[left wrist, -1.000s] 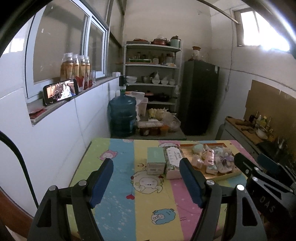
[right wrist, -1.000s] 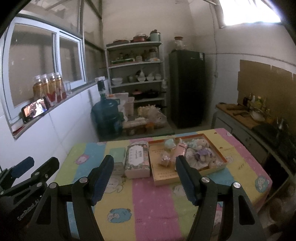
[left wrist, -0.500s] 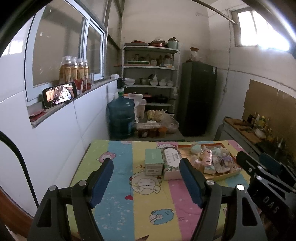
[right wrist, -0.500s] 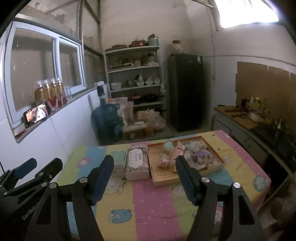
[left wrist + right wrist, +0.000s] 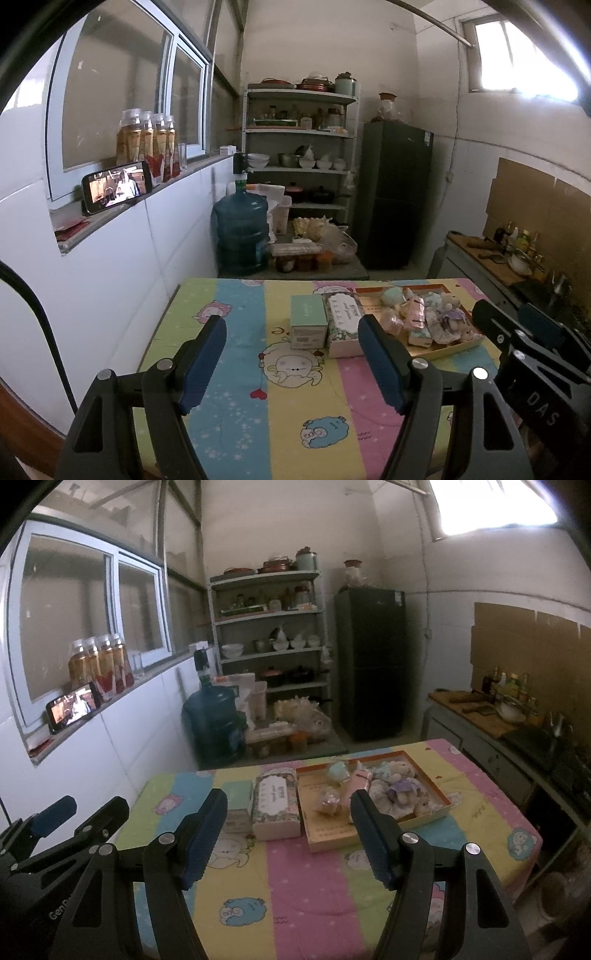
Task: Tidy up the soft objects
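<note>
Plush toys [image 5: 391, 788] lie heaped in the shallow cardboard tray [image 5: 328, 840] on my striped table [image 5: 306, 893], just right of a floral box [image 5: 275, 805] and a green box [image 5: 308, 323], while my left gripper [image 5: 291, 363] and right gripper [image 5: 288, 834] hover above the near edge, jaws spread wide, holding nothing.

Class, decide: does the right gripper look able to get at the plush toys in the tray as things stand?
Probably yes. The right gripper is open and empty, held back from the tray. The plush toys lie uncovered in it, and only bare tablecloth lies between.
</note>
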A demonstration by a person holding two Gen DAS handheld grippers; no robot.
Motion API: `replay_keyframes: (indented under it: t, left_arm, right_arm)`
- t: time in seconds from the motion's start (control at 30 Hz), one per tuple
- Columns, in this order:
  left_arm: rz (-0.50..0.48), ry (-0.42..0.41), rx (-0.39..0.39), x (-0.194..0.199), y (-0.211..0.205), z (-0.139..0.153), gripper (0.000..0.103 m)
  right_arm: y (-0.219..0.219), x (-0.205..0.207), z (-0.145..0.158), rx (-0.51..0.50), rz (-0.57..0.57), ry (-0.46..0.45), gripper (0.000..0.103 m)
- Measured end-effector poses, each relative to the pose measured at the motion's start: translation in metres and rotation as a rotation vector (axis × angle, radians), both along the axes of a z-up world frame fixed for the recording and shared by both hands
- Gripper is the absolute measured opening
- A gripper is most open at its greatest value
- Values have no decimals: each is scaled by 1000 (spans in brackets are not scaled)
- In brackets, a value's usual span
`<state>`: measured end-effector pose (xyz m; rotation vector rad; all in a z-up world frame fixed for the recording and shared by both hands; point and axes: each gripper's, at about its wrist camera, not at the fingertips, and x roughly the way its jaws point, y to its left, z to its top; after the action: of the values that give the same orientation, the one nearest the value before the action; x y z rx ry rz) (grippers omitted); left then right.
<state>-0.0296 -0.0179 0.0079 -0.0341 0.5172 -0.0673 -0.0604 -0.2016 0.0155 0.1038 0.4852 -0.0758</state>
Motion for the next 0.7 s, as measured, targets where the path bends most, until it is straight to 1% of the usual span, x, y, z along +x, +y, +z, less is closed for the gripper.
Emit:
replay_keyframes:
  t: [0.7]
  left_arm:
    - [8,15,10,8,3,-4,74]
  right_arm:
    - [4,14,-6,12,7,14,71]
